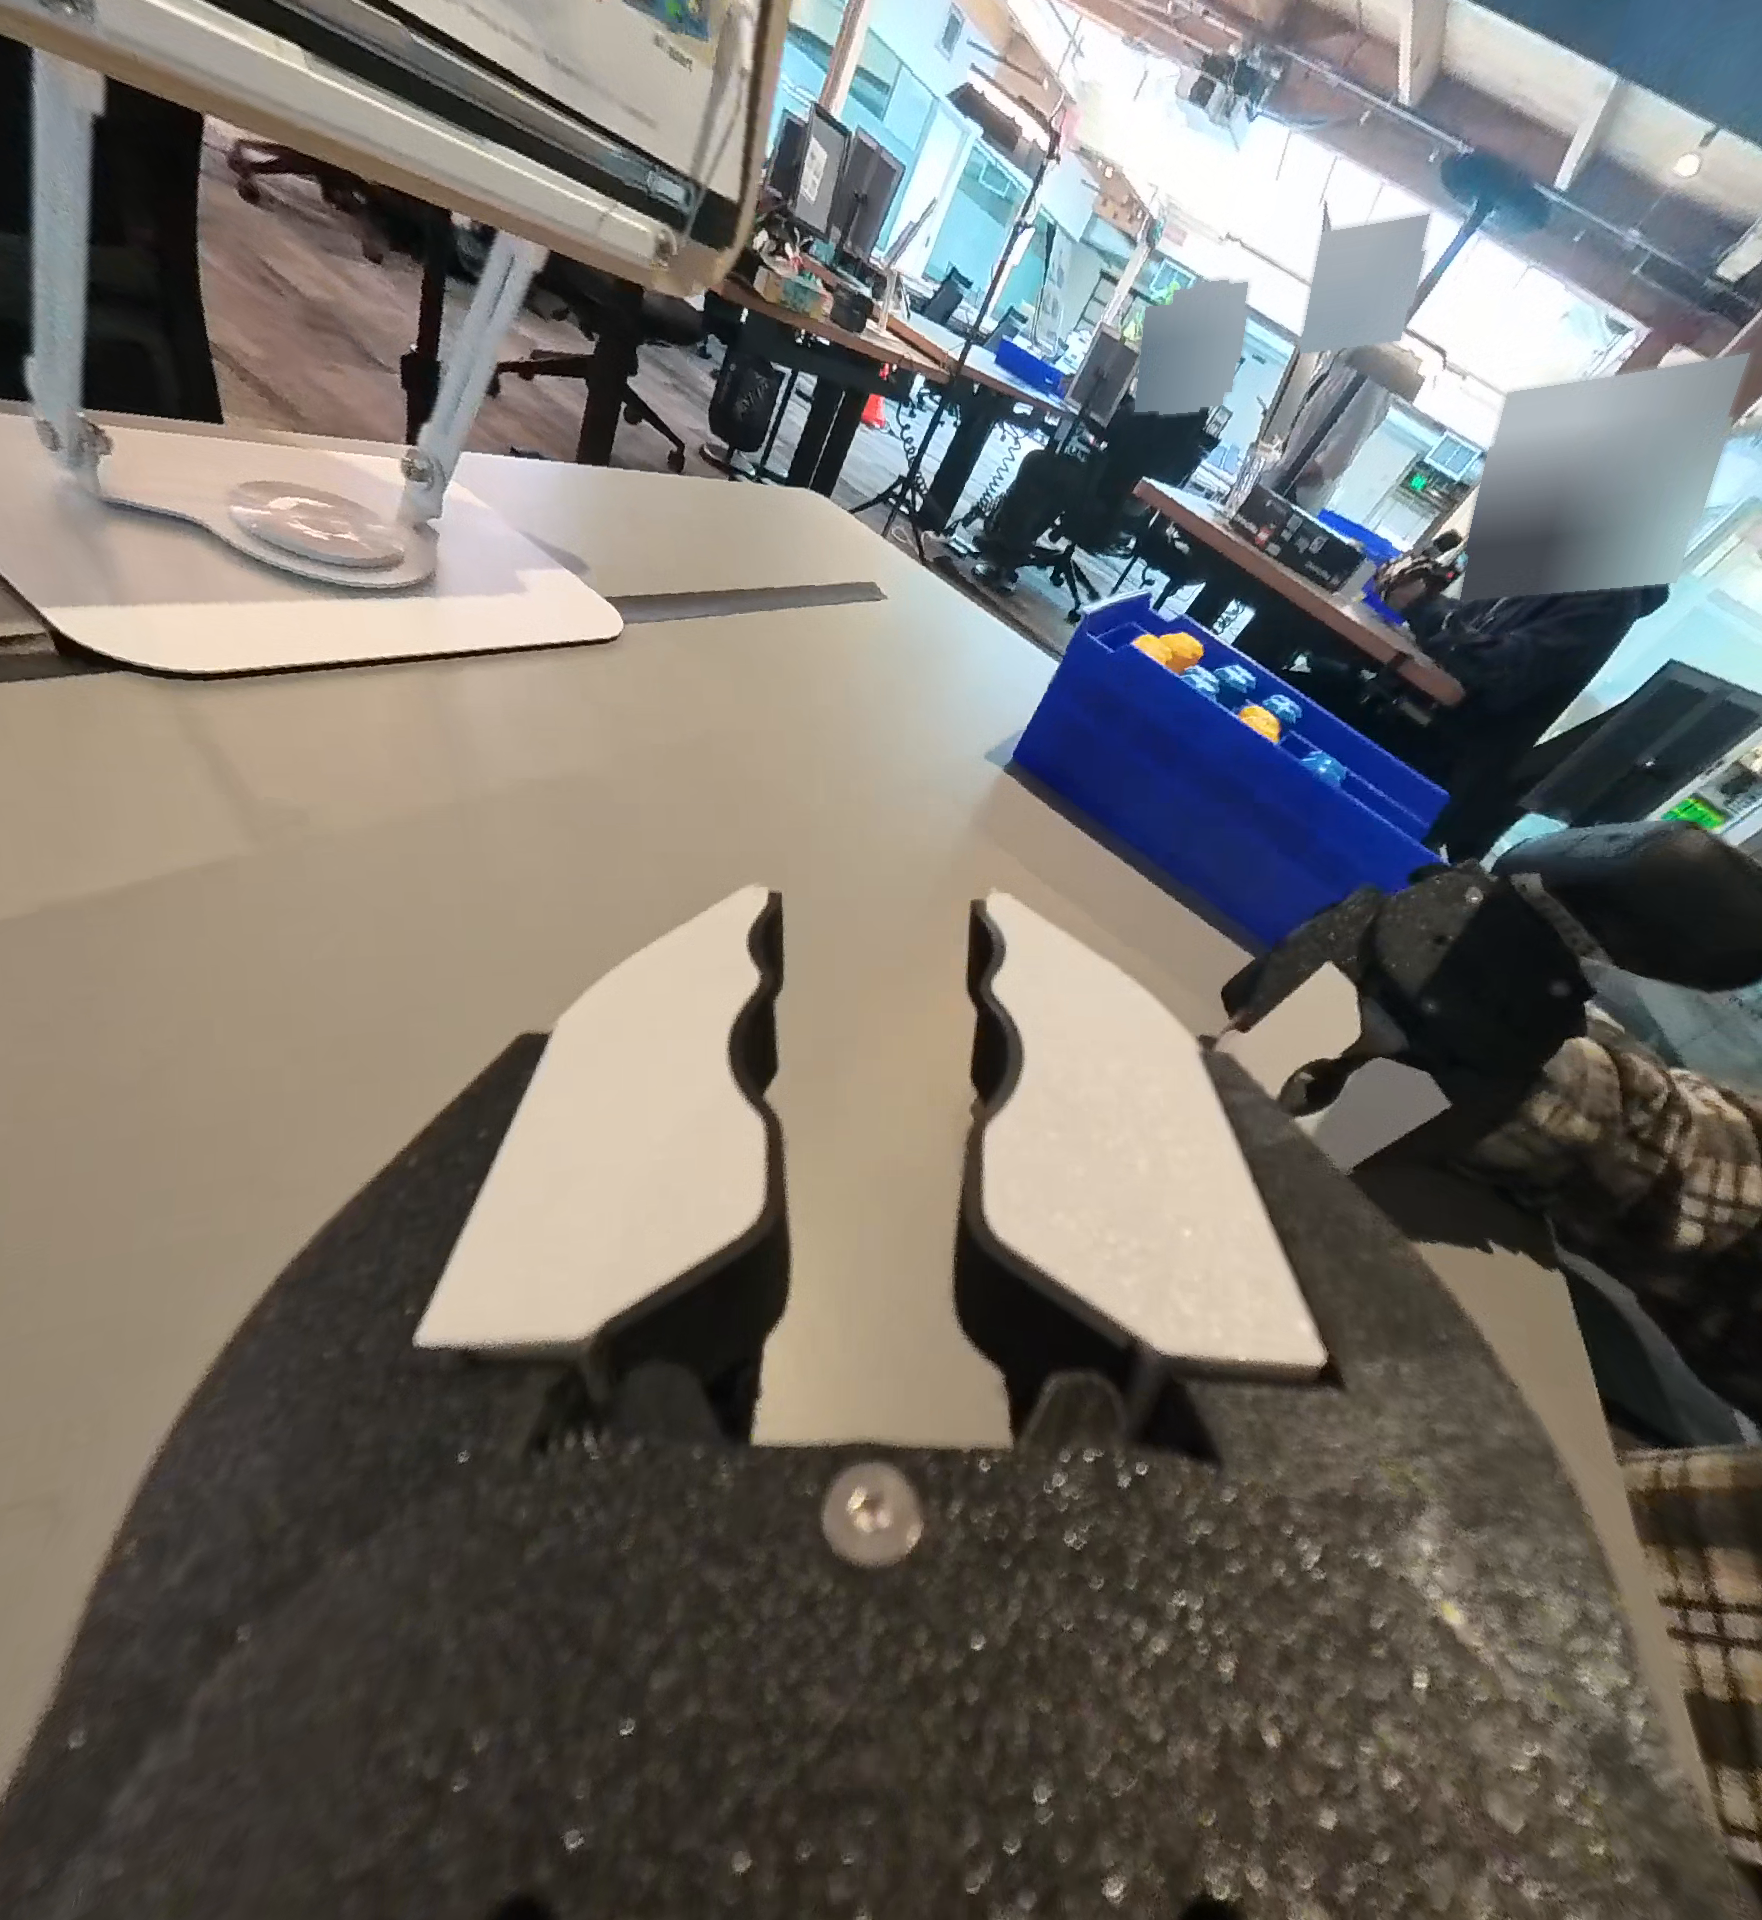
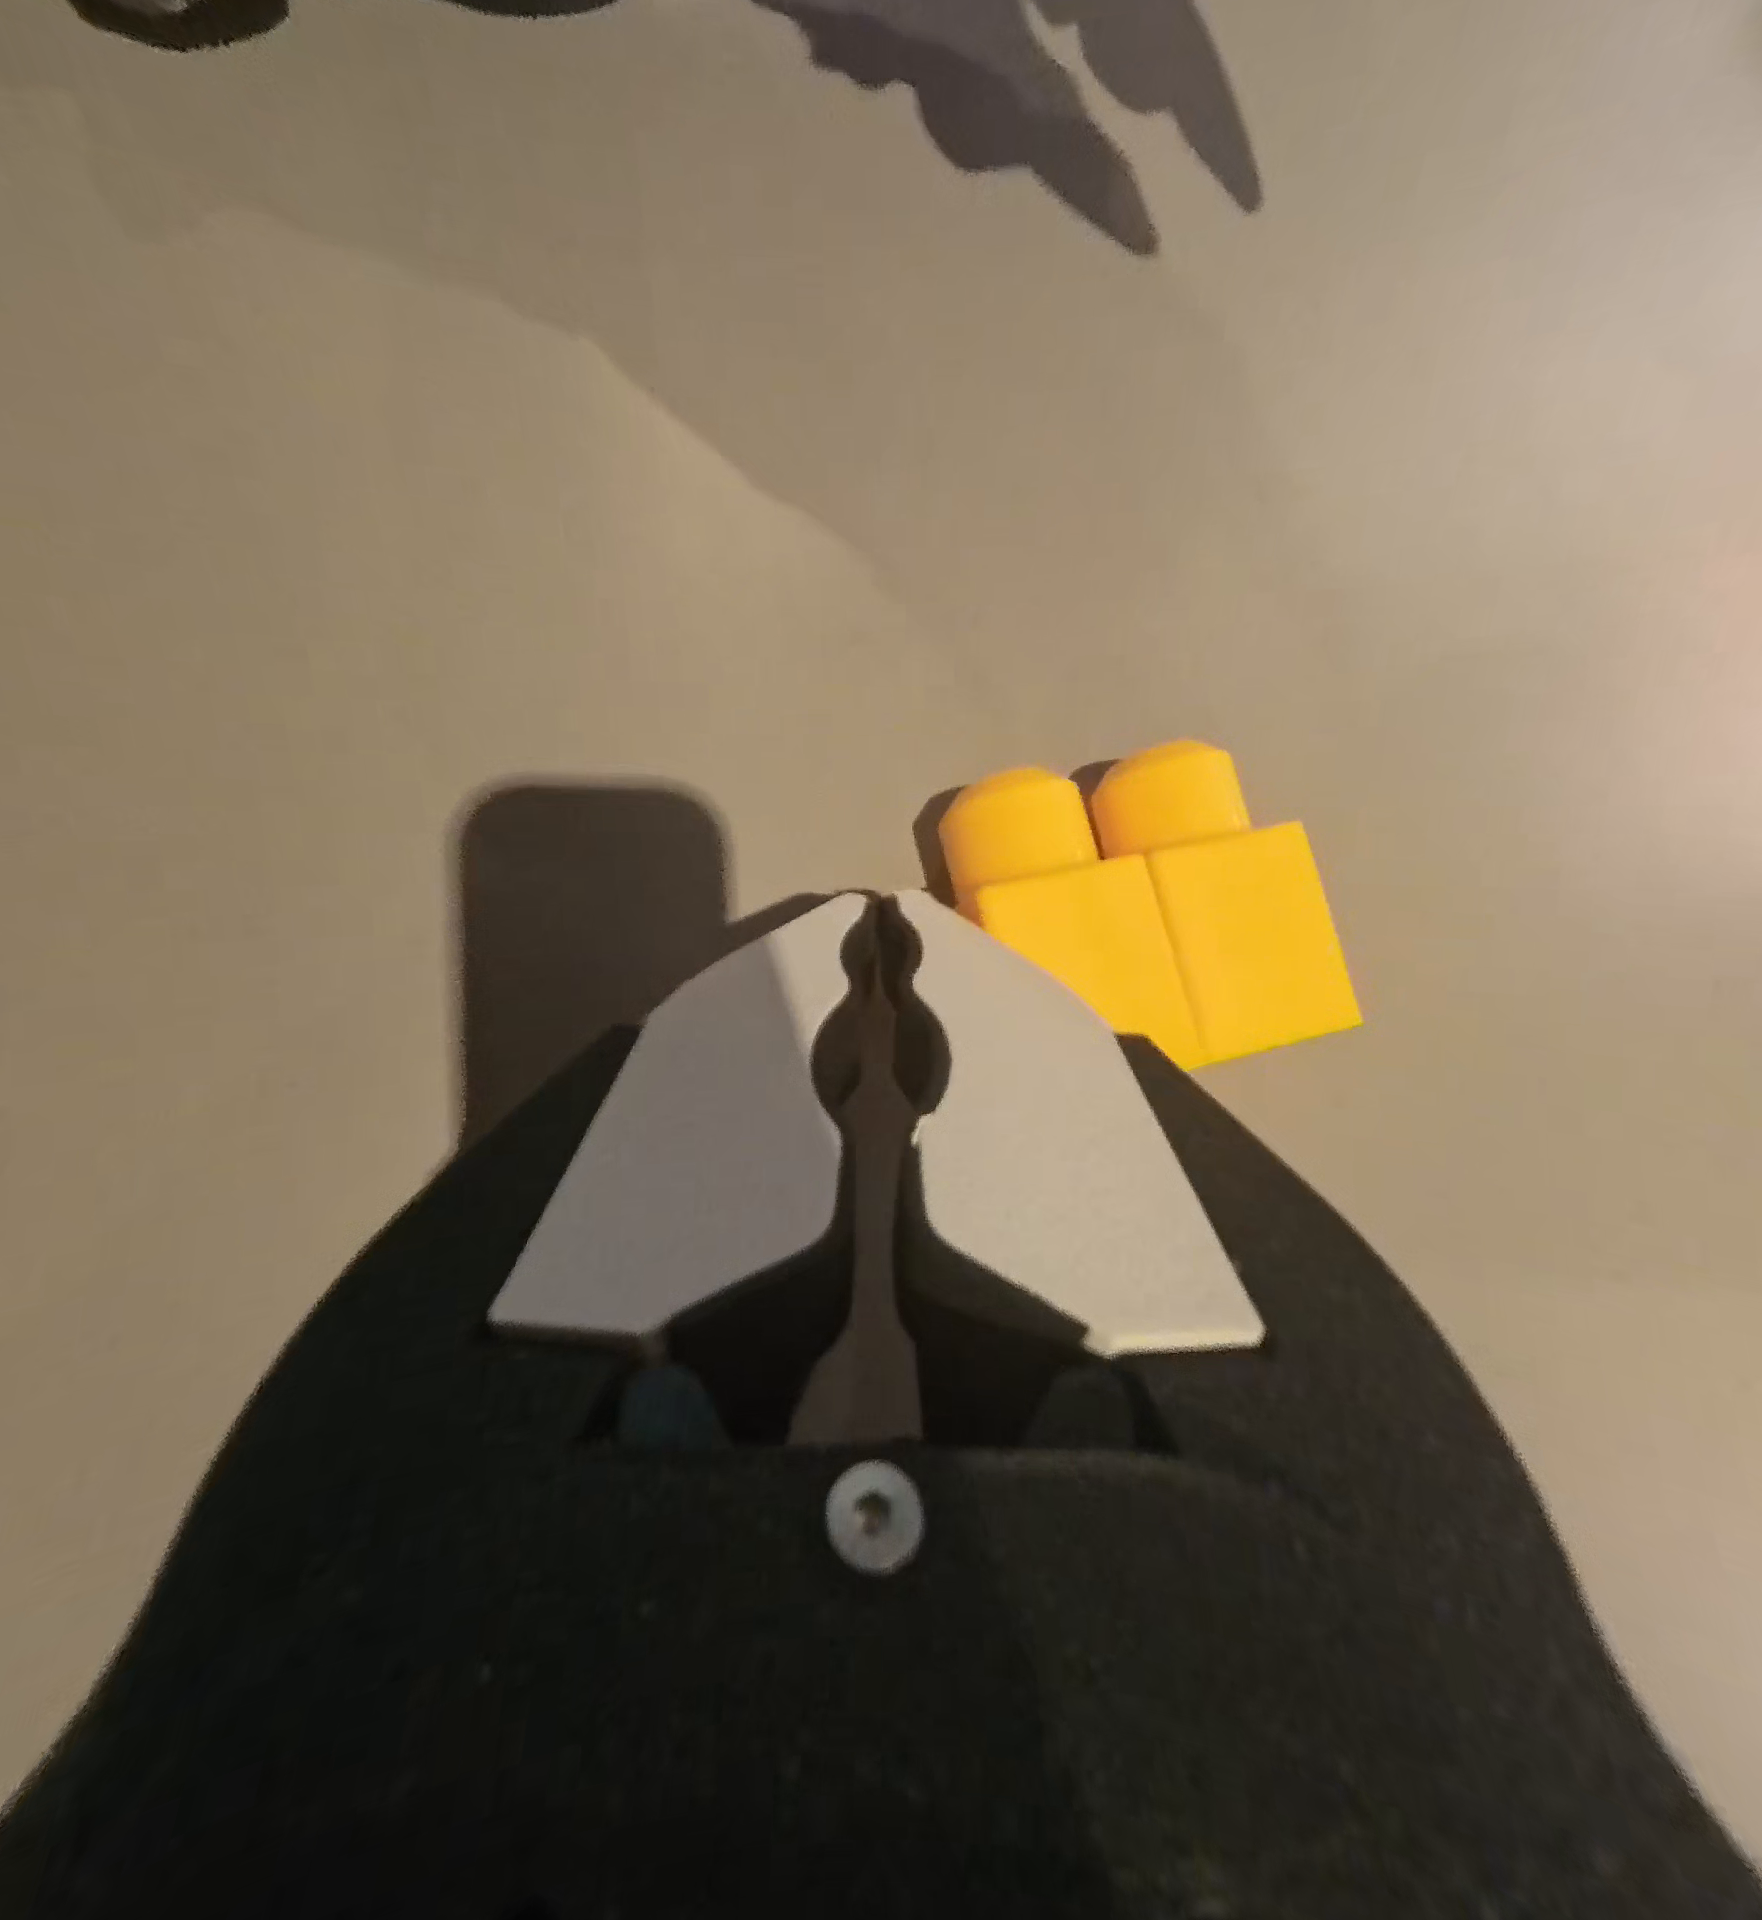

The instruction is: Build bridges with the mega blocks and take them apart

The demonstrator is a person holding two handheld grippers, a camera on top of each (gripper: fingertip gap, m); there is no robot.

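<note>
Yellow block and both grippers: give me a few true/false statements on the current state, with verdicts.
1. The right gripper is shut with nothing between its fingers. True.
2. The yellow block is held in the right gripper. False: it lies on the table just right of the fingertips, ungripped.
3. The left gripper is open and empty. True.
4. The blue bin is empty. False: orange and blue blocks sit in it.
5. The yellow block shows four studs. False: two studs are visible.
</note>
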